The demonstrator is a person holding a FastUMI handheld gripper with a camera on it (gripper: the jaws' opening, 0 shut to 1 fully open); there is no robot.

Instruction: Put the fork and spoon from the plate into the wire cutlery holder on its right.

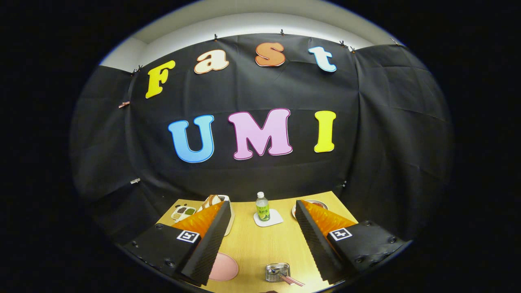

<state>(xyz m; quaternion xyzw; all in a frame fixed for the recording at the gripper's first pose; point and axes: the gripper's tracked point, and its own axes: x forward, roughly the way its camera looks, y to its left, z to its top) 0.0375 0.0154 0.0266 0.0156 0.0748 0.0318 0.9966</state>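
Observation:
My gripper [261,203] is held high over a wooden table [260,244], open, with nothing between its fingers. Below and between the fingers stands the wire cutlery holder [277,272]. Thin pink handles [292,280] lean out of it to the right; I cannot tell fork from spoon. To the holder's left lies the pink plate [224,266]. Its visible part is bare, and the left finger covers its left side.
A green-labelled bottle [262,206] stands on a white coaster [268,218] mid-table, beyond the holder. A compartment tray with food [183,212] sits at the far left. A white box [220,199] and a small red-rimmed dish [315,203] peek out behind the fingers.

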